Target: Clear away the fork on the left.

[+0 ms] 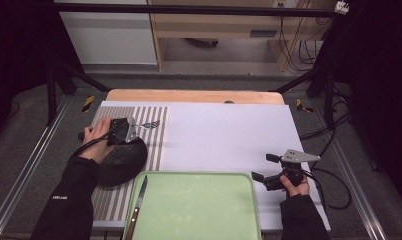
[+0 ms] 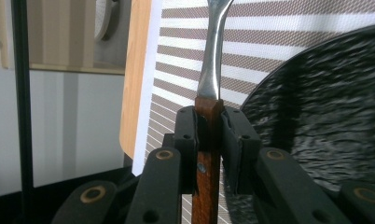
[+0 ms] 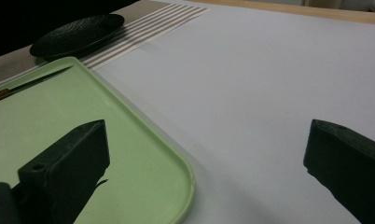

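My left gripper [image 1: 130, 129] hovers over the far edge of a black plate [image 1: 120, 161] on the striped placemat [image 1: 154, 145]. It is shut on the brown wooden handle of a fork [image 2: 208, 154], whose metal neck rises beyond the jaws; the tines [image 1: 151, 124] point right over the placemat. In the left gripper view the plate [image 2: 316, 107] lies to the right, below the fork. My right gripper [image 1: 264, 167] stands open and empty at the right of the green tray [image 1: 199, 210]. Its black fingers [image 3: 69, 163] are spread wide over the tray's corner [image 3: 167, 158] and the white sheet.
A knife with a wooden handle [image 1: 138, 202] lies along the tray's left side, with its blade [image 3: 41, 78] pointing away. A white sheet [image 1: 224, 135] covers the table's middle. Black frame posts stand at both far corners, and cables trail at the right.
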The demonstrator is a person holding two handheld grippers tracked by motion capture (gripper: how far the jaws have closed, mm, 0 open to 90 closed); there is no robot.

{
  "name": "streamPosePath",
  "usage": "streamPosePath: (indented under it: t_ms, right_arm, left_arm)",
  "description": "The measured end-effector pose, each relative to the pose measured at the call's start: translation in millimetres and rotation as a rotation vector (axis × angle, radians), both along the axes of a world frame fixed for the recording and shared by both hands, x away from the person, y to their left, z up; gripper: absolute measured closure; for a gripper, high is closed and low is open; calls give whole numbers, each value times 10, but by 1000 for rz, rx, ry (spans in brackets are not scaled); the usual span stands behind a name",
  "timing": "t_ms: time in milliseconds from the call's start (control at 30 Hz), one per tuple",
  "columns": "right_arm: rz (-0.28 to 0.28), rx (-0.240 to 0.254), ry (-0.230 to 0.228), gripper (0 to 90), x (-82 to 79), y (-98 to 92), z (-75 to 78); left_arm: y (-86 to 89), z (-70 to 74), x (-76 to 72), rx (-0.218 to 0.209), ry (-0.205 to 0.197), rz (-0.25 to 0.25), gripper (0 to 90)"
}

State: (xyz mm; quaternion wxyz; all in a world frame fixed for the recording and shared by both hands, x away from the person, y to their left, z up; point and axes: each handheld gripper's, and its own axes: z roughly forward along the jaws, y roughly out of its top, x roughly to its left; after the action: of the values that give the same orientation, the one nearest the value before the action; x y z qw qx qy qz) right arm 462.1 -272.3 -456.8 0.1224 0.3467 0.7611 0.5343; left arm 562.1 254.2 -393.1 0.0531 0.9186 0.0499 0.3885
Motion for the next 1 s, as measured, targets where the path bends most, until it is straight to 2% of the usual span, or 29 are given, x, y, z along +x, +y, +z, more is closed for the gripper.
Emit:
streamPosePath:
  t_ms: [100,233,367,533,700,1000]
  right_arm:
    - [0,-3,-1,5,0,1,-2]
    - [-2,-1,-2,5,1,-3,1]
    - [0,-2,0,5,2,2,-3]
    - [-2,2,-2,5,0,-1,1]
    - [-1,2,0,5,0,2,0]
    - [-2,-3,0,5,1,3,-3]
  left_arm:
    - [-34,19,-83,-2,7,15,767]
    - [-70,41,-193,-35,4,12,767]
    - [-110,55,-285,-50,7,13,767]
    - [-160,66,-374,-73,23,28,767]
    - [-209,74,-456,-111,43,64,767]
    - [-319,74,-624,-142,58,75,768]
